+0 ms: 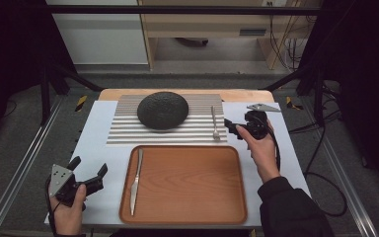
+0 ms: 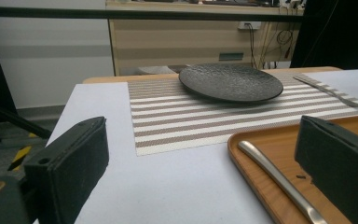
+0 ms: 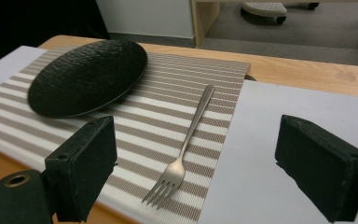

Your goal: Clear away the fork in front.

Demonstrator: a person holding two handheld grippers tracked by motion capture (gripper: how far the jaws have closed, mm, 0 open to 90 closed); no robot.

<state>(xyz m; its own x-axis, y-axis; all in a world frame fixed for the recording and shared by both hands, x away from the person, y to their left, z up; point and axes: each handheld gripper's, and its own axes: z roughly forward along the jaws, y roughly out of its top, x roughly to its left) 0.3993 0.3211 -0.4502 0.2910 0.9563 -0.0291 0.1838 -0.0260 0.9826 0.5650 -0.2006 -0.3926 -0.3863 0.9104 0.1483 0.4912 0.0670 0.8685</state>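
right gripper (image 1: pixel 233 127): jaws apart, nothing between them, just right of the fork
fork (image 3: pixel 182 150): flat on the striped mat (image 3: pixel 163 88), tines toward the tray, right of the black plate (image 3: pixel 86 77)
left gripper (image 1: pixel 86 170): jaws apart, left of the tray (image 1: pixel 187 183)
knife (image 1: pixel 136 180): on the tray's left side
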